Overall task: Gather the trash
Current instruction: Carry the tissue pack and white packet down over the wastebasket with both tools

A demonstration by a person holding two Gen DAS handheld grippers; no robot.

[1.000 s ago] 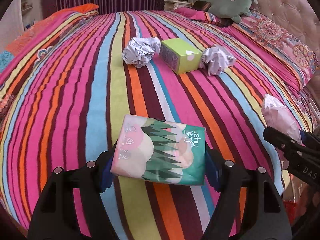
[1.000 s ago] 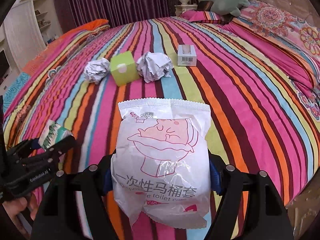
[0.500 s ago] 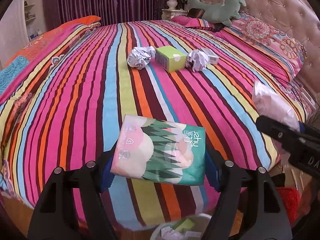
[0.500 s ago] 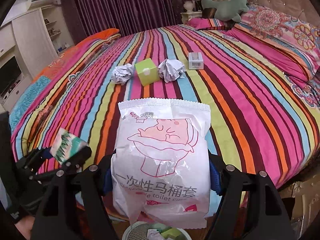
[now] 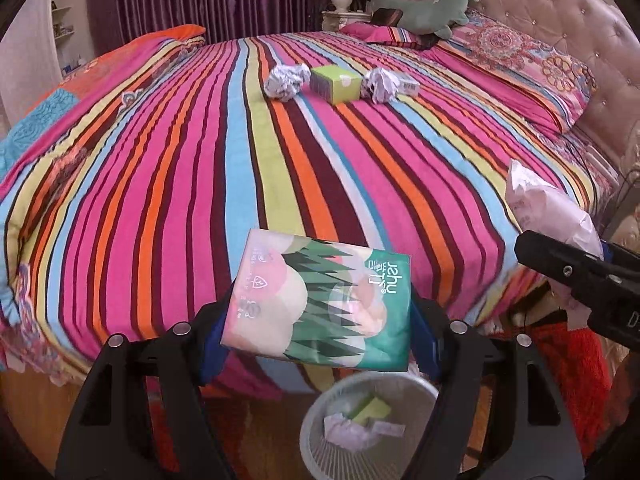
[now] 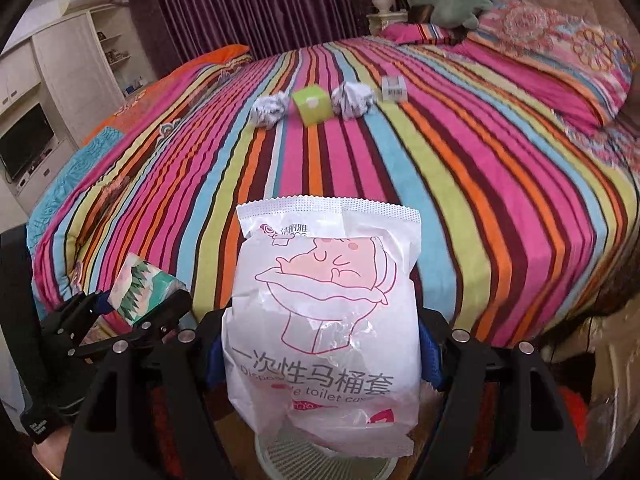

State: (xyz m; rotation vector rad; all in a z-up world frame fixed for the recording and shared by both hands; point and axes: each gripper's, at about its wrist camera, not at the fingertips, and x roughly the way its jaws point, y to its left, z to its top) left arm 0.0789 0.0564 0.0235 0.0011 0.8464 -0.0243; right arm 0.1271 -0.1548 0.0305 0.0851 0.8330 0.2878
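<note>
At the foot of the striped bed (image 5: 280, 152), both grippers hang over a white mesh wastebasket (image 5: 344, 446) on the floor. Left gripper (image 5: 320, 304): fingers about half open, clamped on the sides of a green tissue pack (image 5: 320, 300), held flat above the basket's rim. Right gripper (image 6: 320, 344): fingers likewise about half open, pressed against the sides of a white toilet-seat-cover packet (image 6: 324, 320), held upright, its lower edge above the basket (image 6: 280, 460). Basket contents: crumpled paper and a green item. Remaining on the bed, in a row well away from both grippers: a crumpled paper ball (image 5: 286, 80), a green box (image 5: 335, 83), a second paper ball (image 5: 380, 85) and a small white box (image 6: 393, 88). A green plush toy (image 5: 424, 8) lies by the headboard.
</note>
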